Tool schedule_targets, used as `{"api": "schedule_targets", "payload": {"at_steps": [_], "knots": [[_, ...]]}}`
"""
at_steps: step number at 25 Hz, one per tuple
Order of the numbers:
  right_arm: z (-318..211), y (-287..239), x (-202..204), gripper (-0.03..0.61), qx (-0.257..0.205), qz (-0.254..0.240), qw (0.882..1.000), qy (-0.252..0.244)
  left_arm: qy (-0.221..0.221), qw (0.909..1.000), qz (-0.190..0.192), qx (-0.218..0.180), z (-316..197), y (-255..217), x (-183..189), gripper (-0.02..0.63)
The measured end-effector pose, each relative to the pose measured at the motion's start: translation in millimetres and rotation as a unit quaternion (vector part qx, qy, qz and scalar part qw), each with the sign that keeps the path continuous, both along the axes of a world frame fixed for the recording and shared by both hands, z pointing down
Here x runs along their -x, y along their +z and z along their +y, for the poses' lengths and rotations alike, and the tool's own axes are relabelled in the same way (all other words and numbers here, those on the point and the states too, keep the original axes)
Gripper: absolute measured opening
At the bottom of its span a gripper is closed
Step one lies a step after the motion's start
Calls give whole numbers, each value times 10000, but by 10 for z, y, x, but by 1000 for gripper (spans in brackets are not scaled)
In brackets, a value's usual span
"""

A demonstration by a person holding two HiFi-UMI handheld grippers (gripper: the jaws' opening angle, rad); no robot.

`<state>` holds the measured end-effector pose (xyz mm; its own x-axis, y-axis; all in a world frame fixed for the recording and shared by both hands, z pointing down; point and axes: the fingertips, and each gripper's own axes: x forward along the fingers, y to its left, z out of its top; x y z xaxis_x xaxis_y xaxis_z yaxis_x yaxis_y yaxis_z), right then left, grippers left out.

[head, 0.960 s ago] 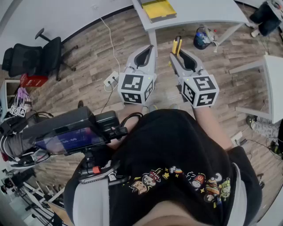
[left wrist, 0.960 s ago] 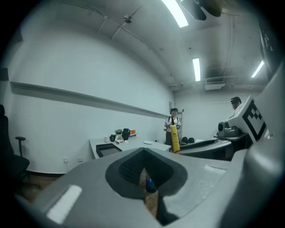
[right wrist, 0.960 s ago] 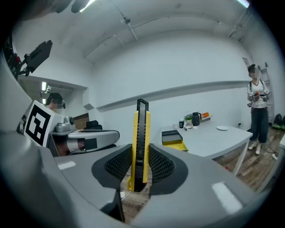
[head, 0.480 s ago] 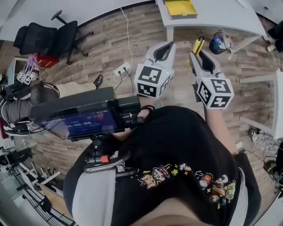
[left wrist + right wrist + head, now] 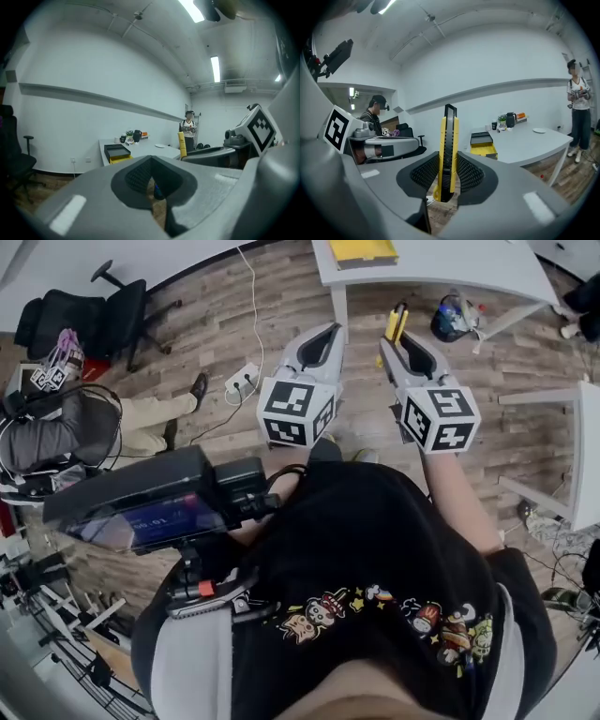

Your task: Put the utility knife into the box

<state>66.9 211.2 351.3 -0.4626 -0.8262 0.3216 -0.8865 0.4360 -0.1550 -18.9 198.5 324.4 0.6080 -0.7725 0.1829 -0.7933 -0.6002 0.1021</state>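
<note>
Our right hand-held gripper [image 5: 446, 177] pinches the utility knife [image 5: 446, 150] upright at centre frame. We judge it light, stiff and slick-sided: hold its flat flanks mid-body. Our left hand-held gripper [image 5: 151, 180] is pressed together, empty.

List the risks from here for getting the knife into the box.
1. The right gripper pinches the knife near its lower end, with most of it standing above the jaws, so it may pivot or slip when tipped.
2. The box sits near the end of the table, so a bump could push it off.
3. The left gripper is shut and empty, away from the box, so nothing steadies it.
</note>
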Motion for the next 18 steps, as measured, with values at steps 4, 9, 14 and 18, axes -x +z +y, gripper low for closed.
{"api": "schedule_targets", "payload": {"at_steps": [4, 9, 14, 18], "knots": [[-240, 118, -194, 137, 134, -84, 9999, 7, -23, 9999, -93, 108, -184, 99, -149, 0], [-1108, 350, -147, 137, 323, 6, 9994, 108, 85, 9997, 38, 203, -1129, 268, -116, 0], [-2202, 570, 187, 137, 694, 42, 9969, 367, 373, 9987, 172, 310, -2336, 329, 168, 0], [-2915, 822, 367, 137, 1114, 120, 9917, 633, 728, 9955, 233, 560, -3132, 501, 282, 0]]}}
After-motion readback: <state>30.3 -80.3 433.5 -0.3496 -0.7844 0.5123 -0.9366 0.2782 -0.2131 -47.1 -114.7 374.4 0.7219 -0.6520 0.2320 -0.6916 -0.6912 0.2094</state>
